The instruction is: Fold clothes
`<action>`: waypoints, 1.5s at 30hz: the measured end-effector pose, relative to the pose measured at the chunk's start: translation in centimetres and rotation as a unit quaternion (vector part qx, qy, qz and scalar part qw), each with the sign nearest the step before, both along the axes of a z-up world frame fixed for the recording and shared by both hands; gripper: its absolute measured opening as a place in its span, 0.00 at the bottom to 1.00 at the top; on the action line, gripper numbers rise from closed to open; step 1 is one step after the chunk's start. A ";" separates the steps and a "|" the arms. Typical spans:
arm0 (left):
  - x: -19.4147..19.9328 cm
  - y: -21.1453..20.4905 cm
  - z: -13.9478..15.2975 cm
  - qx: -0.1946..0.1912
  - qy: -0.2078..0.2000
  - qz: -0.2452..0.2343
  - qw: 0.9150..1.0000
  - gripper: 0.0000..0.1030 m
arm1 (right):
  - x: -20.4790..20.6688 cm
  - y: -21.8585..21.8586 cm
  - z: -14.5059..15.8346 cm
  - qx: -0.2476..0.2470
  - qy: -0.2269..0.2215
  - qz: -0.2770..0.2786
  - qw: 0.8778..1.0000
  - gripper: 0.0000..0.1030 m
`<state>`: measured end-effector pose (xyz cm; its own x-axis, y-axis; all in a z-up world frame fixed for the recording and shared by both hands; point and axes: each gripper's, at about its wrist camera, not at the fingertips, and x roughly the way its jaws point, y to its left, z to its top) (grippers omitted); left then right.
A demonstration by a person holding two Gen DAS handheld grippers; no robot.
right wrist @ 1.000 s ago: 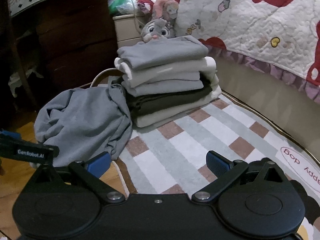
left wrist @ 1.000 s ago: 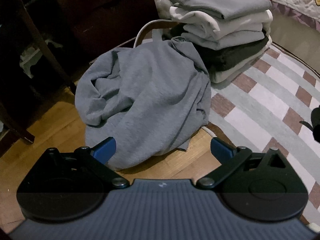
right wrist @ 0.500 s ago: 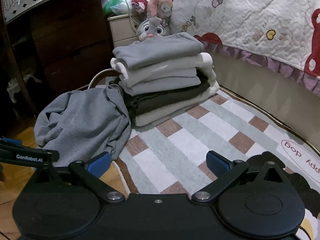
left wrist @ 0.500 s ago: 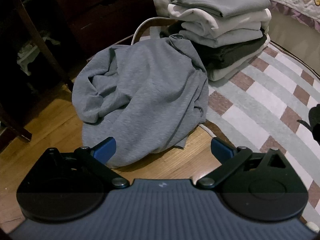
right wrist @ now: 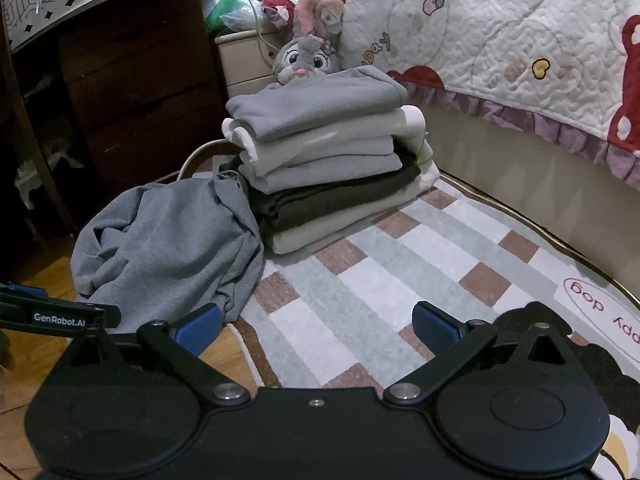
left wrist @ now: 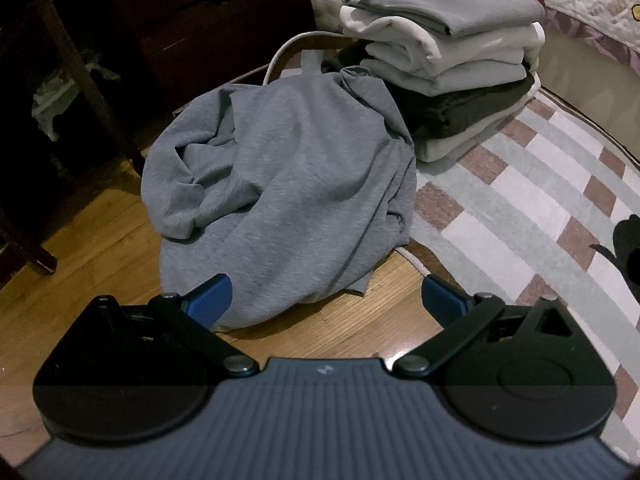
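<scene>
Left wrist view first: the left tongs sit wide apart with nothing in them, aimed at the crumpled grey garment. It's heaped half on the wood floor, half on the edge of the checked rug, leaning against the folded stack. Probably dumped there as the next one to fold, right beside the finished pile. A dark chair leg stands close on the left.

Right wrist view: the right tongs are also spread and empty, pointing over open rug, likely the folding spot. A plush bunny peeks out behind the stack, and the bed's quilt hems in the right side. The other tool's arm pokes in at the left.
</scene>
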<state>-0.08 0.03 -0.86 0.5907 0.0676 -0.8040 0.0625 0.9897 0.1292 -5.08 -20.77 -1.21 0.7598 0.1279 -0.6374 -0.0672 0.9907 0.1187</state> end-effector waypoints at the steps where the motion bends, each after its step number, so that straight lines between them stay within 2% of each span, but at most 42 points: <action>1: 0.0 0.0 0.0 -0.001 0.000 0.001 1.000 1.00 | 0.0 0.0 0.0 0.001 0.000 0.000 1.000 1.00; 5: 0.1 0.3 -0.7 0.004 -0.015 0.017 1.000 0.97 | 0.3 -0.3 -0.7 0.029 -0.005 0.007 1.000 1.00; 8: -0.2 0.5 -1.5 -0.007 -0.057 0.006 0.998 0.97 | 1.0 -0.7 -2.1 0.105 -0.005 0.033 0.994 0.98; 11: -0.2 0.4 -2.1 0.019 -0.082 -0.009 0.996 0.96 | 2.1 0.4 -2.9 0.131 -0.009 0.053 0.990 0.97; 15: 1.3 2.5 -2.7 0.020 -0.108 0.007 0.994 0.93 | 4.2 2.2 -4.0 0.149 -0.026 0.078 0.985 0.97; 16: 1.8 3.3 -3.0 0.024 -0.114 0.016 0.993 0.87 | 4.9 2.6 -4.5 0.154 -0.025 0.083 0.984 0.97; 17: 2.3 4.0 -3.4 0.035 -0.122 0.021 0.992 0.72 | 5.6 3.2 -5.2 0.152 -0.022 0.089 0.984 0.97; 18: 2.9 4.6 -4.1 0.054 -0.126 0.026 0.990 0.67 | 6.4 3.8 -6.0 0.150 -0.016 0.098 0.984 0.97; 20: 4.0 6.0 -5.4 0.065 -0.119 0.030 0.990 0.61 | 7.9 4.2 -7.8 0.166 0.011 0.108 0.980 0.94; 22: 5.1 8.0 -6.8 0.032 -0.091 0.036 0.995 0.59 | 9.8 4.6 -10.0 0.191 0.050 0.114 0.974 0.70; 25: 6.7 10.7 -8.1 -0.019 -0.049 0.058 0.997 0.56 | 12.2 4.9 -12.4 0.232 0.089 0.104 0.963 0.65; 27: 7.5 12.0 -8.6 -0.039 -0.037 0.053 0.997 0.56 | 13.3 5.0 -12.9 0.244 0.089 0.106 0.960 0.65; 29: 8.2 12.9 -8.6 -0.055 -0.045 0.033 0.997 0.56 | 14.7 5.1 -13.4 0.259 0.091 0.096 0.957 0.69; 30: 8.2 12.9 -8.7 -0.055 -0.052 0.019 0.997 0.56 | 15.4 5.1 -13.7 0.268 0.099 0.085 0.955 0.84; 31: 8.2 12.9 -8.9 -0.045 -0.069 -0.001 0.997 0.58 | 16.3 5.2 -14.1 0.276 0.108 0.072 0.952 0.94; 33: 8.0 12.5 -9.2 -0.019 -0.090 -0.023 0.995 0.60 | 17.9 5.1 -15.1 0.301 0.120 0.037 0.945 0.94; 34: 8.1 12.2 -9.7 -0.014 -0.091 -0.040 0.995 0.61 | 18.5 5.2 -15.7 0.323 0.127 0.032 0.937 0.94; 36: 8.4 11.9 -10.5 -0.022 -0.083 -0.071 0.994 0.62 | 19.7 5.6 -17.2 0.365 0.150 0.023 0.919 0.94; 38: 8.4 11.8 -11.4 -0.037 -0.079 -0.090 0.992 0.68 | 20.9 6.6 -18.7 0.385 0.170 0.015 0.907 0.94; 41: 9.0 12.3 -12.0 -0.085 -0.069 -0.100 0.989 0.80 | 21.7 8.5 -19.5 0.383 0.172 0.028 0.907 0.94; 44: 10.3 12.5 -12.9 -0.121 -0.027 -0.102 0.987 0.83 | 21.8 10.2 -19.7 0.375 0.160 0.040 0.912 0.95; 45: 10.7 12.2 -13.4 -0.123 -0.005 -0.108 0.986 0.80 | 21.7 10.5 -19.7 0.375 0.154 0.046 0.913 0.91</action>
